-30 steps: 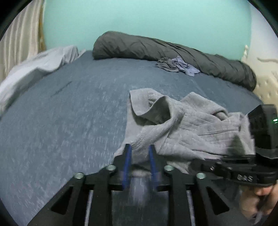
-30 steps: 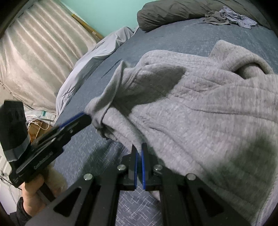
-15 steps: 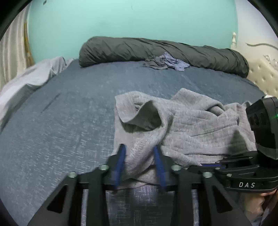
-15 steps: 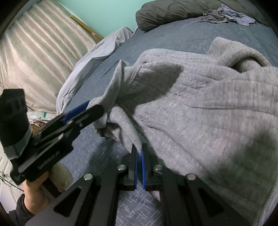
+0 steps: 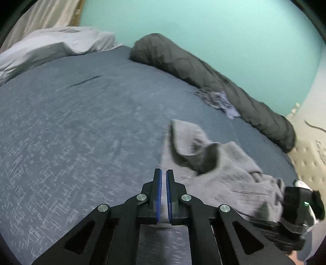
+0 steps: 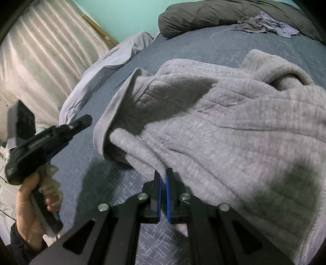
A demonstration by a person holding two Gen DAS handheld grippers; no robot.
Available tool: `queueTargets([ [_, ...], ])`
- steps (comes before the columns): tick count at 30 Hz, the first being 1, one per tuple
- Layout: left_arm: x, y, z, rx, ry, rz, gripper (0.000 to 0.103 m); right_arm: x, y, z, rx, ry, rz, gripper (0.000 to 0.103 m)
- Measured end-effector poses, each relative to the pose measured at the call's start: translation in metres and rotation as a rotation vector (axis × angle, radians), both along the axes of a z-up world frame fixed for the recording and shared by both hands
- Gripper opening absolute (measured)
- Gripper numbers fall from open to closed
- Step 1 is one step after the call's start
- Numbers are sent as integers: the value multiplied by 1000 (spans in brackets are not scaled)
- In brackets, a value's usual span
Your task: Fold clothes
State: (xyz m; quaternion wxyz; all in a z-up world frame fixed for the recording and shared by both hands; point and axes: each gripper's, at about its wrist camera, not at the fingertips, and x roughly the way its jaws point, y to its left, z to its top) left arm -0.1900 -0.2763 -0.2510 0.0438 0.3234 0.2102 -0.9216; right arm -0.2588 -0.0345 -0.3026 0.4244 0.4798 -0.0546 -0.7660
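A crumpled grey knit garment (image 5: 220, 177) (image 6: 224, 132) lies on the blue bedspread (image 5: 81, 132). My right gripper (image 6: 163, 173) is shut on a fold at the garment's near edge, and the cloth runs up from between its blue pads. My left gripper (image 5: 163, 176) hovers over bare bedspread just left of the garment. Its jaws are closing, nearly together, with nothing between them. In the right wrist view the left gripper (image 6: 86, 120) sits apart from the cloth, held by a hand (image 6: 26, 208). The right gripper's black housing (image 5: 295, 205) shows at the garment's right end.
A dark grey rolled duvet (image 5: 203, 71) (image 6: 224, 14) lies along the far side of the bed, with a small heap of bluish clothes (image 5: 220, 99) (image 6: 264, 24) against it. Pale bedding (image 5: 51, 44) is bunched at the left edge, beside a beige curtain (image 6: 40, 51).
The left gripper had open jaws around the garment's near edge. It has since pulled off to the left, rolled, and closed with nothing in it. The right gripper has kept still, holding the cloth.
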Motion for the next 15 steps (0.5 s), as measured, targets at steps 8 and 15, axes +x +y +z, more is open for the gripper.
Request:
queueTargets([
  [8,-9,62,-4,-160,-72,-121,41,0,3,1,-12,-17,-19,3],
  [15,-20,63,-12,-295,-108,-121,41,2,6,3,-15,-16,-15,3],
])
